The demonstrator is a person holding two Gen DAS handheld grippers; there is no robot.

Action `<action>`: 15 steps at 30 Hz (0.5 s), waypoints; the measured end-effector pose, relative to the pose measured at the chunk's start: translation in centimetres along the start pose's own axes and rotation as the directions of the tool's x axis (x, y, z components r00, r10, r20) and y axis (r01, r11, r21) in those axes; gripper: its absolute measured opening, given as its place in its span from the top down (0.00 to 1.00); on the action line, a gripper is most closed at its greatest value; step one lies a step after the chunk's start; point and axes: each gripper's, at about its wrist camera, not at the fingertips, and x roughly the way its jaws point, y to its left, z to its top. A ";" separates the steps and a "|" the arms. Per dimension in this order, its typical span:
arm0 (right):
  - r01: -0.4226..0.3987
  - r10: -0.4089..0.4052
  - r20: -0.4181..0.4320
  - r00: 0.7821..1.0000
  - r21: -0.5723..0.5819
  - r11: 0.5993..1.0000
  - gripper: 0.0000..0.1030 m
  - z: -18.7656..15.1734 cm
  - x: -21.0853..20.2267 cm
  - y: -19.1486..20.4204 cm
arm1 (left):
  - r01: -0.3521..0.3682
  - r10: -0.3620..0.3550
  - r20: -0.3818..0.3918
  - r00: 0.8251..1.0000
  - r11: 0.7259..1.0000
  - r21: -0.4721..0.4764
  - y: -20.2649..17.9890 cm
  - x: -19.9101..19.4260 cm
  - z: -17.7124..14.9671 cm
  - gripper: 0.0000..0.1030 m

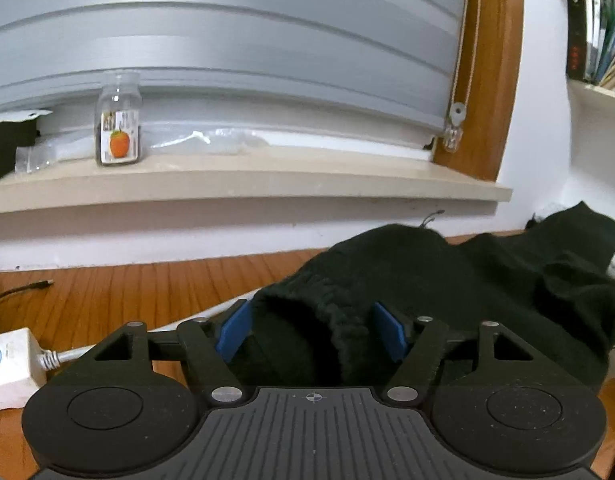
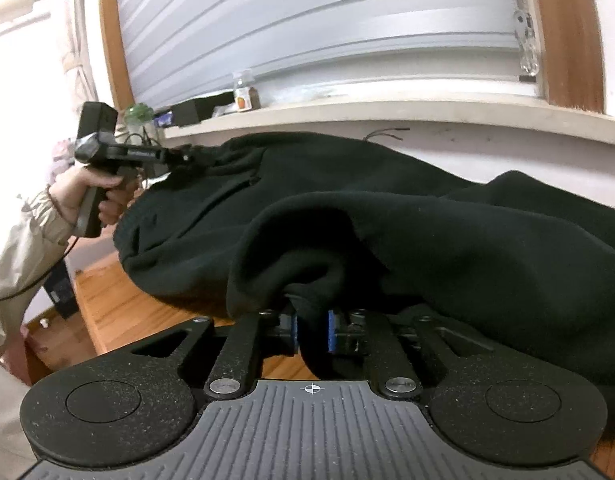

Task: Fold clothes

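Two grippers are seen at a black garment (image 2: 387, 216) that is heaped on a wooden table (image 1: 155, 292) set against a white wall. The garment is spread over the table's right part and is bunched toward the wall.

The left gripper (image 1: 313, 330) is spread apart, with a ribbed hem of the garment lying between its blue pads (image 1: 233, 332); the pads are not pressed on it. In the right wrist view this gripper (image 2: 195, 158) is held by a hand (image 2: 95, 196) in a beige sleeve (image 2: 23, 240) at the garment's far left edge.

The right gripper (image 2: 312, 332) is clenched on a fold of the garment, which is pinched between its pads.

On the table's left part a white power adapter (image 1: 9, 368) with its cable and a thin dark cable (image 1: 23, 290) are seen. Above the table a pale sill (image 1: 243, 184) is fixed, on which a clear jar (image 1: 118, 120) with an orange label is stood, beside plastic wrap (image 1: 203, 140). Behind it a grey roller shutter (image 1: 227, 28) is lowered within a wooden frame (image 1: 491, 72). Books (image 1: 599, 28) are shelved at the far right.
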 end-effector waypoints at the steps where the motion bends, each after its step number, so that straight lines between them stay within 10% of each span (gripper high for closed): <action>1: -0.002 0.002 0.007 1.000 0.000 1.000 0.84 -0.1 -0.1 0.2 | -0.002 0.002 -0.002 1.000 1.000 -0.002 0.1 0.3 -0.1 0.32; 5: -0.003 0.003 0.011 1.000 0.004 1.000 0.83 -0.3 0.7 0.3 | 0.027 -0.027 0.002 1.000 0.999 -0.048 1.4 0.9 0.0 0.33; 8: -0.008 0.008 0.015 1.000 0.013 1.000 0.87 -0.5 0.3 0.2 | 0.078 -0.078 0.007 0.997 0.991 -0.106 2.5 0.9 0.2 0.90; 15: -0.011 0.013 0.058 0.998 -0.031 0.999 0.90 -1.6 -3.5 1.6 | 0.033 -0.021 0.110 0.994 0.994 -0.107 2.9 -3.9 3.0 0.88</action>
